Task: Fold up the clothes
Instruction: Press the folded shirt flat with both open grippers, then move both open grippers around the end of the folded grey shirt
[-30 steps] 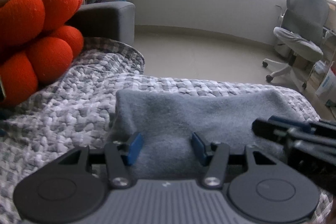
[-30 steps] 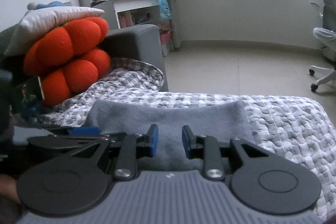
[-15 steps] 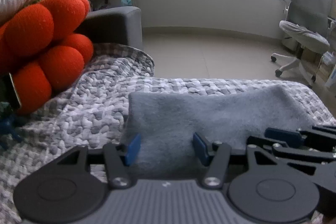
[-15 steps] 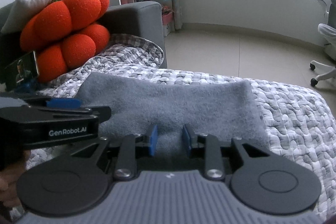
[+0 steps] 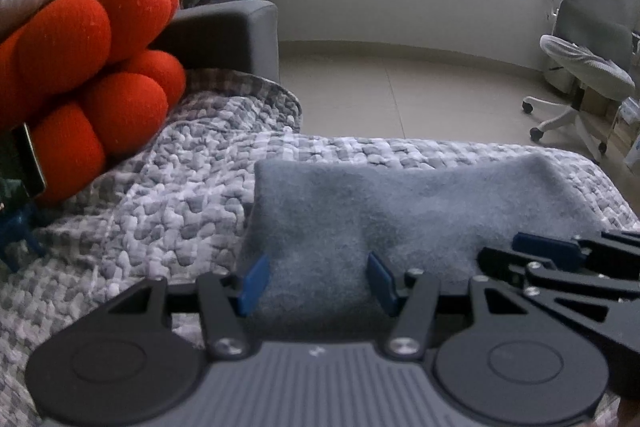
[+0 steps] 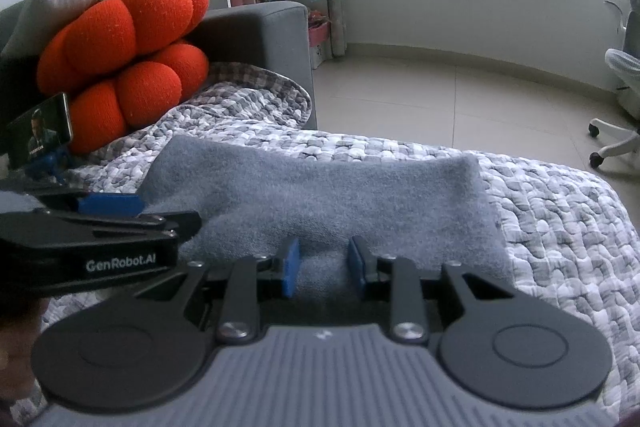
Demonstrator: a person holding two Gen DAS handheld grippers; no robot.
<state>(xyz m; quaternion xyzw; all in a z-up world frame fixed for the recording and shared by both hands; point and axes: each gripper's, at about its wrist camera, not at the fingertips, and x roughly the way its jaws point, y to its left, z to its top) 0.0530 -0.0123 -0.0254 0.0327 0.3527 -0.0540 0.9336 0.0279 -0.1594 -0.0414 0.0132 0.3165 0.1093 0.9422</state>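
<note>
In the left wrist view, the left gripper (image 5: pixel 316 281) stands about half open, its blue pads straddling the near edge of the folded grey fleece garment (image 5: pixel 420 211) on the quilted blanket (image 5: pixel 168 195); whether they pinch cloth cannot be told. In the right wrist view, the right gripper (image 6: pixel 323 267) stands narrowly open over the garment's near edge, grip unclear, an orange cushion (image 6: pixel 124 63) to the left.

Landmark: grey folded cloth (image 6: pixel 320 195) on the quilted blanket (image 6: pixel 560 227). Right of the cloth, the blanket lies bare to its edge. Beyond the cloth, open floor (image 6: pixel 440 99). Left of the cloth: orange cushion (image 6: pixel 124 59), propped phone (image 6: pixel 40 131) and sofa arm (image 6: pixel 272 39) obstruct. An office chair (image 5: pixel 584 67) stands well apart, far right
</note>
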